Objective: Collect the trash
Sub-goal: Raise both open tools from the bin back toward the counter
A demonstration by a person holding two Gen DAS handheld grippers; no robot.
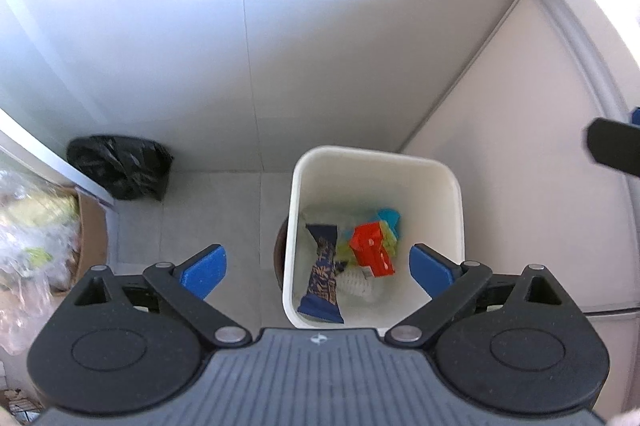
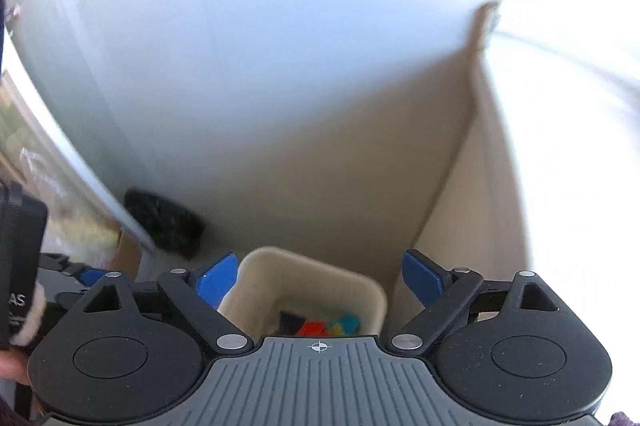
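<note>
A white trash bin (image 1: 452,186) stands on the floor against the wall. Inside lie a red carton (image 1: 370,246), a dark blue patterned wrapper (image 1: 322,278), green and teal scraps and a white crumpled piece. My left gripper (image 1: 318,268) is open and empty, held above the bin's near side. My right gripper (image 2: 320,280) is open and empty, above the bin (image 2: 256,274), whose coloured trash (image 2: 316,327) shows just over the gripper body. The right gripper's edge shows in the left wrist view (image 1: 612,146); the left gripper shows at the left in the right wrist view (image 2: 80,278).
A black trash bag (image 1: 120,166) sits on the tiled floor at the wall, left of the bin; it also shows in the right wrist view (image 2: 164,222). A cardboard box with clear plastic (image 1: 36,238) is at far left. A white cabinet side (image 1: 540,146) rises at right.
</note>
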